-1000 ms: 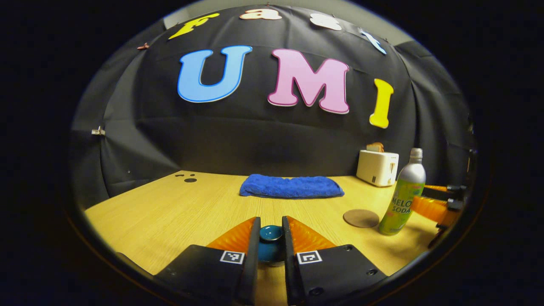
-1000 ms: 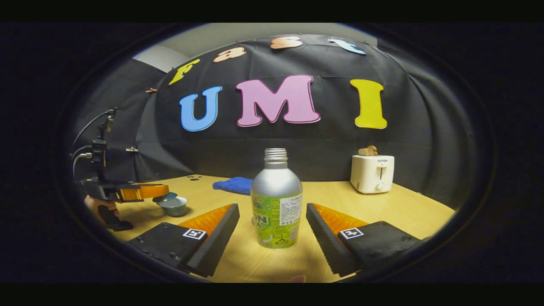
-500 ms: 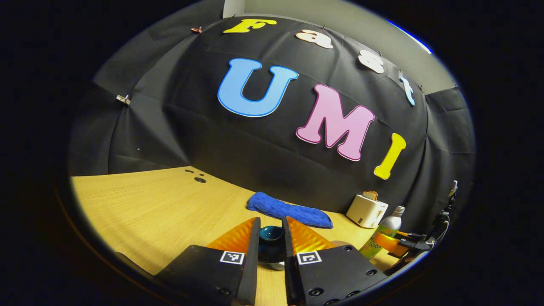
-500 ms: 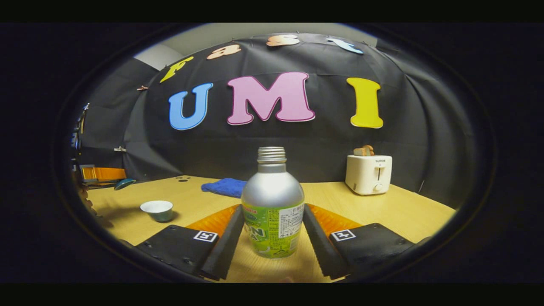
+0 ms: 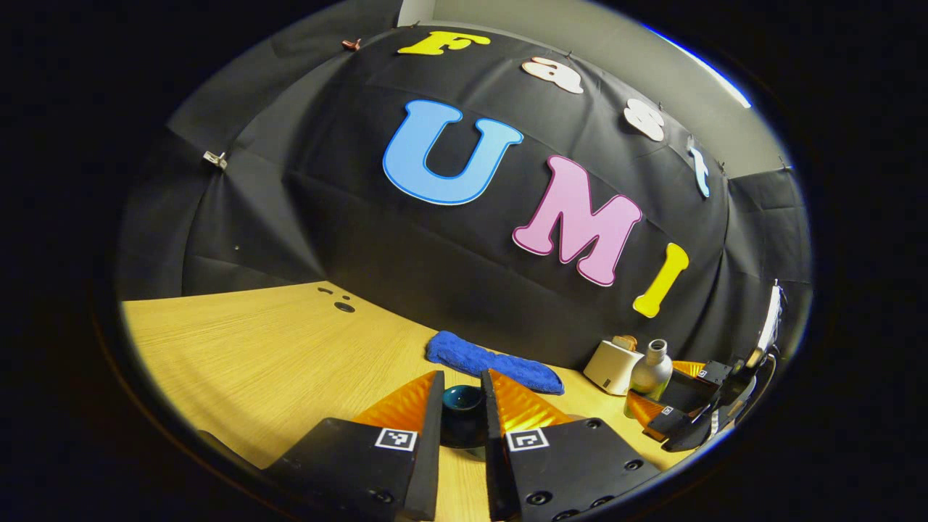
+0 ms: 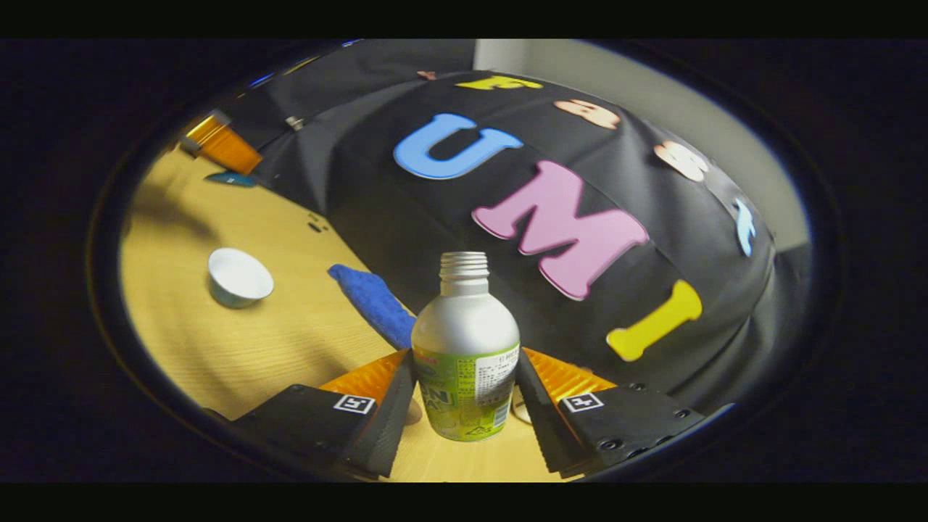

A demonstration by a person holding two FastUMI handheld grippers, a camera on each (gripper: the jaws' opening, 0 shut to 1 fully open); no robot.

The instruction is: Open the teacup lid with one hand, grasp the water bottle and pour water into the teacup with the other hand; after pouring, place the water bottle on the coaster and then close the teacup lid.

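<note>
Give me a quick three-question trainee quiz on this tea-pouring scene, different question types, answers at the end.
1. True or false: the teacup is uncovered.
2. What does the right gripper hold? A) toaster B) water bottle C) blue towel
3. Fill in: the left gripper is shut on the ____.

Key:
1. True; its white inside shows.
2. B; both fingers press its sides.
3. Teacup lid, gripped by its knob, away from the cup.

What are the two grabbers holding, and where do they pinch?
The left gripper pinches the teacup lid by its knob. The right gripper squeezes the water bottle around its lower, labelled body.
</note>
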